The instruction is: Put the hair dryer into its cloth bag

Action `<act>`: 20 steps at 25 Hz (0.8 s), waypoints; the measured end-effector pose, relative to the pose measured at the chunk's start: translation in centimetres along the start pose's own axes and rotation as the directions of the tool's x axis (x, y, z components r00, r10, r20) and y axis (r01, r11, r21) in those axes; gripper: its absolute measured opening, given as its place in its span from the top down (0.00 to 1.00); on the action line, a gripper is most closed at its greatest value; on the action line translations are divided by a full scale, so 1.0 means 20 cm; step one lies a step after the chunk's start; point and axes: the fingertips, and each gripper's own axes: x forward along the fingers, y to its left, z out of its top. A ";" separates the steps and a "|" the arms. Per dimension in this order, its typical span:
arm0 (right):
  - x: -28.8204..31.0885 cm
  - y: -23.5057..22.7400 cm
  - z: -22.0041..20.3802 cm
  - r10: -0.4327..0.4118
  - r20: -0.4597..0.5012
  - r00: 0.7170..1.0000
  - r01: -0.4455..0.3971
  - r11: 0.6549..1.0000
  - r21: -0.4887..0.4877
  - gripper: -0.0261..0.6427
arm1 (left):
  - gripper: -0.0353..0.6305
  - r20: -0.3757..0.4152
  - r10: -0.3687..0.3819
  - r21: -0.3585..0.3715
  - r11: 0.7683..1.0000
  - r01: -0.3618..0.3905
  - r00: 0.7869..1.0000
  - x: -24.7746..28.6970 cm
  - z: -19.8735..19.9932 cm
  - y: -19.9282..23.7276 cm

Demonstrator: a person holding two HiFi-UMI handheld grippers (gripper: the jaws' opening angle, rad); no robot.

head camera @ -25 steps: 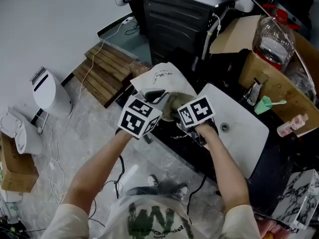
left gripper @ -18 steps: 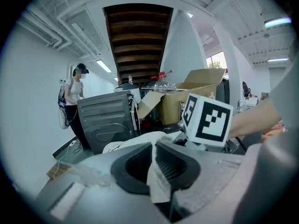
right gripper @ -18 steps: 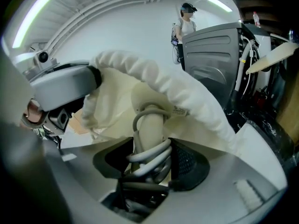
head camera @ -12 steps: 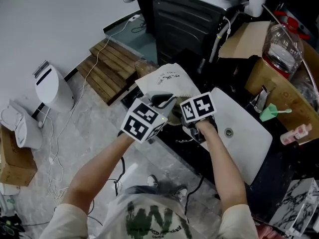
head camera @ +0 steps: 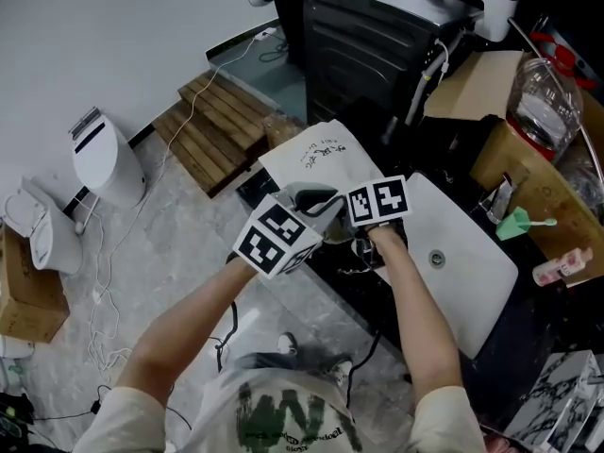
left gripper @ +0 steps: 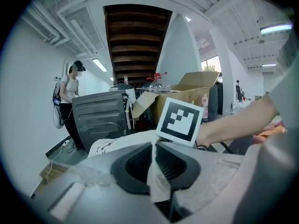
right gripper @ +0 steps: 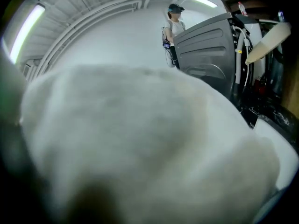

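We see the left gripper [left gripper: 154,155] with its dark fingers [left gripper: 133,164] closed on a narrow fold of the cream cloth bag with dark print [head camera: 316,149], the fabric pinched between the two pads. The bag lies at the far left end of the black worktop [head camera: 344,286]. Its body spreads away from us towards the dark ribbed machine [head camera: 377,45], and its near edge is drawn up between the two grippers.

The right gripper [head camera: 351,217] is pushed in at that same near edge, just beside the left one. In the right gripper view, pale blurred cloth fills nearly everything ahead of it. We cannot tell whether its fingers are apart or closed, or whether they hold anything.

We cannot make out the hair dryer in any view, because the gap between the grippers at the bag's mouth is dark and crowded.

A white rounded panel with a small round hole [head camera: 472,291] lies on the worktop to the right of the bag, under the right forearm.
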 end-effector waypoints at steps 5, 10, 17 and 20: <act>0.02 -0.04 0.05 0.009 0.061 0.998 -0.016 0.994 0.109 0.61 | 0.90 -0.013 0.012 -0.009 1.000 -0.012 1.000 0.00 -0.03 0.02; 0.02 -0.09 0.09 -0.018 0.100 0.995 0.002 0.988 0.155 0.61 | 0.90 -0.018 0.019 -0.013 1.000 -0.019 1.000 0.01 -0.05 0.02; 0.02 -0.11 0.09 -0.026 0.106 0.994 0.008 0.984 0.176 0.61 | 0.90 -0.026 0.022 -0.024 0.999 -0.022 0.999 0.04 -0.06 0.04; 0.03 -0.11 0.09 -0.033 0.102 0.994 0.016 0.987 0.159 0.60 | 0.90 -0.028 0.020 -0.032 0.999 -0.021 0.999 0.04 -0.07 0.04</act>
